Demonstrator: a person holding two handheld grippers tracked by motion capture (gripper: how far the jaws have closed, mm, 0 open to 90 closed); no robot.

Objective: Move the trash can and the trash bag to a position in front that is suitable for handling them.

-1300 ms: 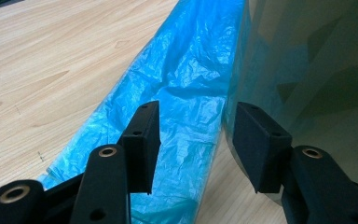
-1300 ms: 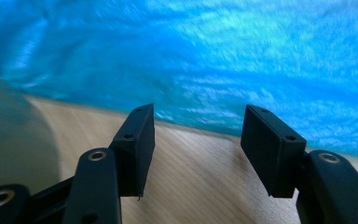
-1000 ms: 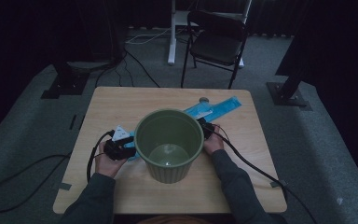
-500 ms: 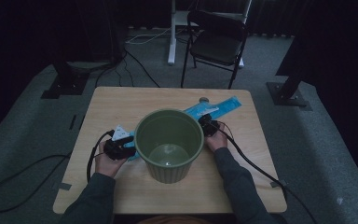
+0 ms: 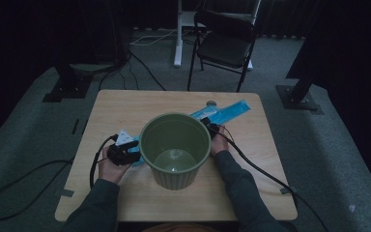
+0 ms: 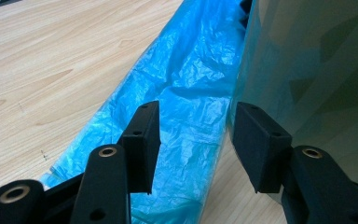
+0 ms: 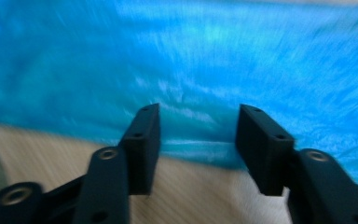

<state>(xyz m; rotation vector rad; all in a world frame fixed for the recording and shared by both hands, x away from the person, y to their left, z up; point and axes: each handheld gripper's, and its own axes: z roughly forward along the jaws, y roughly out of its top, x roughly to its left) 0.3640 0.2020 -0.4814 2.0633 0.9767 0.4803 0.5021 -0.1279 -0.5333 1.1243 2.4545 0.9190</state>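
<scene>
A green plastic bucket (image 5: 175,150) stands upright in the middle of the wooden table (image 5: 125,106), its wall (image 6: 317,70) close beside my left gripper. A crumpled blue plastic bag (image 5: 227,112) lies under it and reaches out to both sides. My left gripper (image 5: 130,151) lies at the bucket's left, open (image 6: 196,116), over the bag (image 6: 186,84), with its right pad near the bucket wall. My right gripper (image 5: 211,128) is at the bucket's right rim, open (image 7: 196,119). Its jaws have just been opening, nothing is pinched between them, and the blue bag (image 7: 191,60) lies just beyond.
A white packet (image 5: 123,137) lies by the left hand. A small grey round object (image 5: 211,103) sits near the table's far edge. A black folding chair (image 5: 224,43) stands behind the table. Cables trail off both grippers to the floor.
</scene>
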